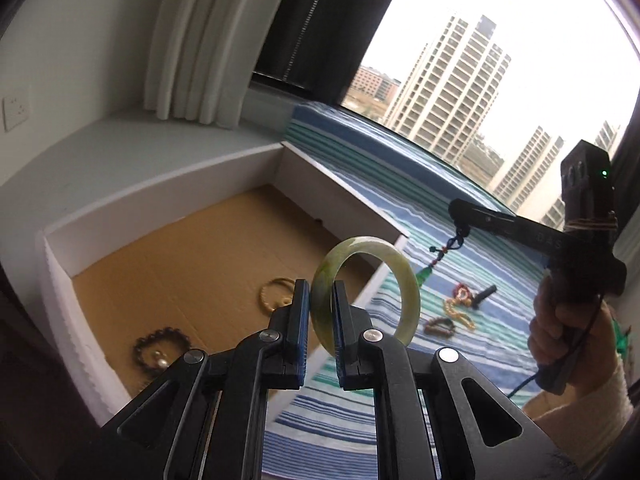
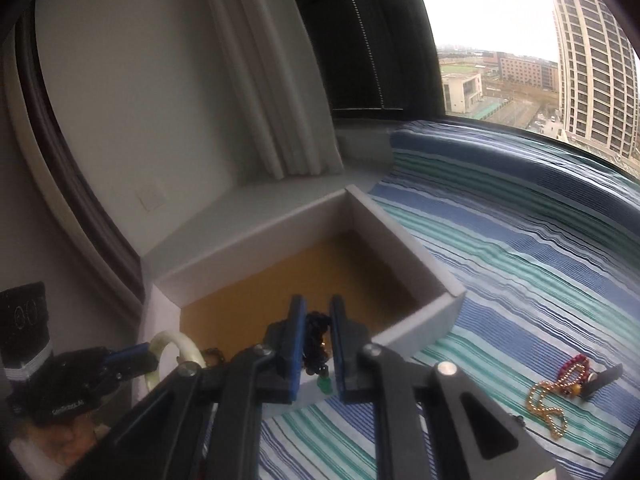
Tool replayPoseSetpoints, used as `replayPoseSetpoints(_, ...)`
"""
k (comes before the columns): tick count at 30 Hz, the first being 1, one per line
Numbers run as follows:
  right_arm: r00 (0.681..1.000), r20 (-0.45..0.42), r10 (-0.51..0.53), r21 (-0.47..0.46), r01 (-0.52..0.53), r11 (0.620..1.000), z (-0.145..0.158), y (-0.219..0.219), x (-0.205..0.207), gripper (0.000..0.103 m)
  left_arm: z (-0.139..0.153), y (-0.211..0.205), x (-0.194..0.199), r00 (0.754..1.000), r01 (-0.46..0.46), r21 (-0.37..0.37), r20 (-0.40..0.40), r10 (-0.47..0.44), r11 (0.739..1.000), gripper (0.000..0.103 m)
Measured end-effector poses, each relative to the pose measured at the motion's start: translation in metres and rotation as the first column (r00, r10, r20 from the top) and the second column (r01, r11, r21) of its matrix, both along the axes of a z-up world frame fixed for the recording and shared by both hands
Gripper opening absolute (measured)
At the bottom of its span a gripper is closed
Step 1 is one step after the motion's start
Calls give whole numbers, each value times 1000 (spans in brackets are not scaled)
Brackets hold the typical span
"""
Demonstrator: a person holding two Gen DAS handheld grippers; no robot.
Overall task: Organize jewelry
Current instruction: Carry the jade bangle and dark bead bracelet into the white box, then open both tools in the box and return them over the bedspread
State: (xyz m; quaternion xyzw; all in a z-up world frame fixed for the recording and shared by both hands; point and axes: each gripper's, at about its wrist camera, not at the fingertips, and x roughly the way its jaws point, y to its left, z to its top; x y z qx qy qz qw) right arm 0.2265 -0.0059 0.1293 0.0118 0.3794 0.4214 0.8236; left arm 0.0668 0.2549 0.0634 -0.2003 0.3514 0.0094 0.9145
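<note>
My left gripper [image 1: 321, 286] is shut on a pale green jade bangle [image 1: 414, 296] and holds it upright above the near corner of a white box [image 1: 160, 184]. In the right wrist view the same gripper [image 2: 140, 356] and bangle [image 2: 176, 340] show at lower left. My right gripper [image 2: 318, 308] is shut on a dark beaded string [image 2: 316, 332] with a green charm [image 2: 325, 385], which hangs over the box's front wall [image 2: 420, 268]. From the left wrist view, that right gripper [image 1: 458, 212] is up at the right, and the string with its green tassel [image 1: 426, 274] dangles below it.
A gold bangle [image 1: 276, 292] and a dark bead bracelet [image 1: 160, 344] lie on the box's brown floor. On the striped cloth [image 2: 520, 260] lie a gold bead chain [image 2: 548, 400], red beads [image 2: 572, 364] and a small black object [image 2: 604, 376]. A window and a curtain stand behind.
</note>
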Motion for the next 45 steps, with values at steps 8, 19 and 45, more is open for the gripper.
replayPoseSetpoints(8, 988, -89, 124, -26, -127, 992, -30, 78, -14, 12, -50, 38, 20, 987, -87, 64, -132, 95, 994, 8)
replayPoseSetpoints(19, 964, -183, 193, -142, -220, 965, -94, 131, -38, 15, -116, 42, 31, 946, -124, 61, -295, 136, 990, 11)
replayPoseSetpoints(45, 833, 124, -539, -340, 546, 766, -196, -228, -93, 69, -157, -234, 40, 906, 390, 126, -231, -355, 912, 85)
